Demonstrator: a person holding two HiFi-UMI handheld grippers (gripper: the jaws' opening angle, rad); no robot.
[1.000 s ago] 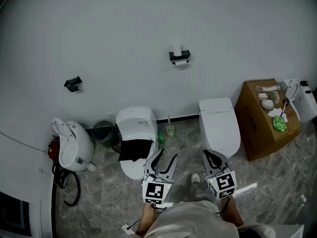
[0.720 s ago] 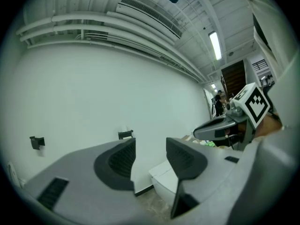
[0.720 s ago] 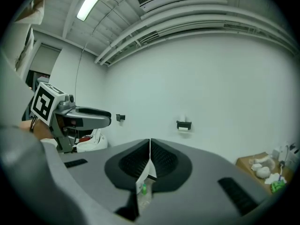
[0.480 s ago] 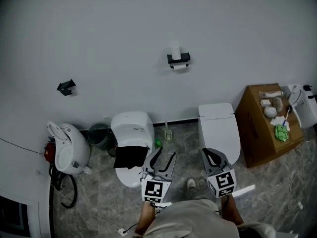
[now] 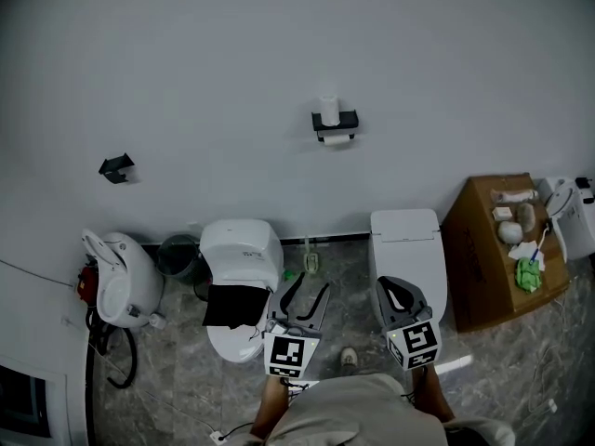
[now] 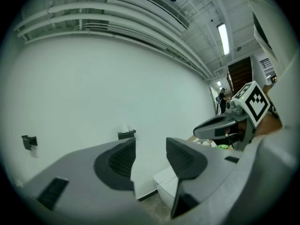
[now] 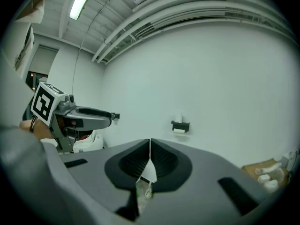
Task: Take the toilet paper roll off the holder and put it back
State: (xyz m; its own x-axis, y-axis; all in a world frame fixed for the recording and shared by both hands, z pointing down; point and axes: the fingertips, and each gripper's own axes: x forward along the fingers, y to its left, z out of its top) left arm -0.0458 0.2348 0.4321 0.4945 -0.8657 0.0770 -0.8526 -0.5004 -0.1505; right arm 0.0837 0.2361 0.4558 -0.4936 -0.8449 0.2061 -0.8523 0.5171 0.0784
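Holder [image 5: 335,121] now lower in head view. Left gripper [image 5: 313,284] parted, empty. Right gripper [image 5: 394,286] closed. Toilet paper roll [image 5: 329,106] untouched, well apart.

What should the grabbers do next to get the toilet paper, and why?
Probably step closer and raise the left gripper toward the toilet paper roll on the wall holder. Both grippers are low and far from it; the left one's jaws are apart and empty, the right gripper is shut.

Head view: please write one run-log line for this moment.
phase: before grasp | roll: on wall holder | left gripper: open, empty | right gripper: shut, empty
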